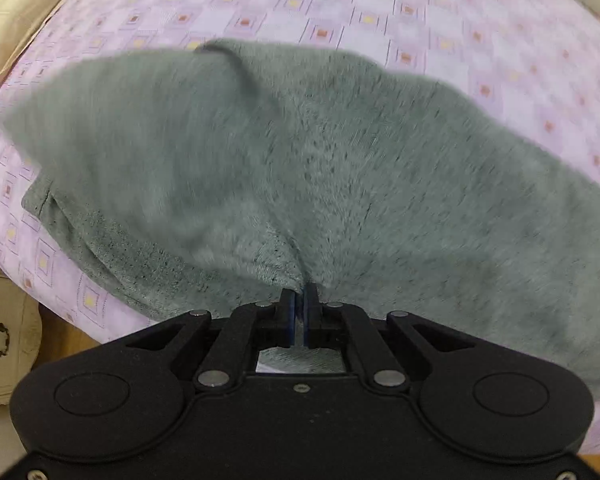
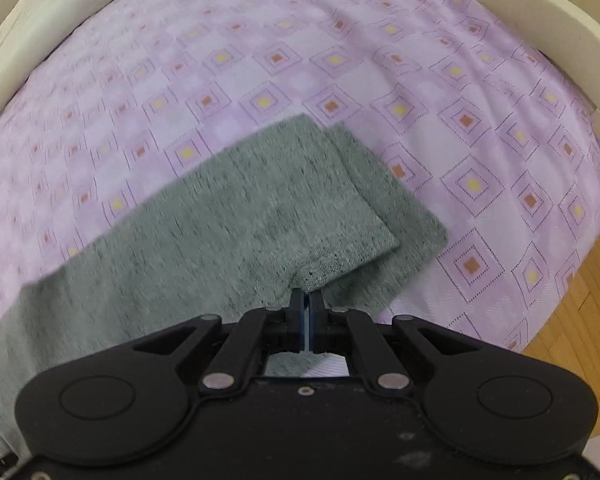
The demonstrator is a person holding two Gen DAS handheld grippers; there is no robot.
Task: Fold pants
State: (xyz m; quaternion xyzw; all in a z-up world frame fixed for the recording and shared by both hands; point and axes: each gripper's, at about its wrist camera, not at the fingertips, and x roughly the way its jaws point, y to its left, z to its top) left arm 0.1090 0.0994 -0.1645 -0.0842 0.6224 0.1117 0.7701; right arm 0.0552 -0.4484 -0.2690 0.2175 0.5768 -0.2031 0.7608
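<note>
Grey-green fleece pants (image 1: 300, 168) lie on a bed with a purple patterned sheet (image 1: 340, 4). My left gripper (image 1: 299, 294) is shut on a pinch of the wide upper part of the pants, lifting the cloth into a ridge; a dark drawstring (image 1: 244, 72) lies on top. In the right wrist view the leg ends (image 2: 300, 208) lie one over the other, slightly offset. My right gripper (image 2: 307, 296) is shut on the hem edge of the upper leg.
A beige pillow (image 1: 16, 16) lies at the bed's far left. A cream drawer unit (image 1: 4, 340) stands beside the bed at the left. A cream bed frame (image 2: 548, 16) curves around the mattress, with wooden floor (image 2: 580, 320) at the right.
</note>
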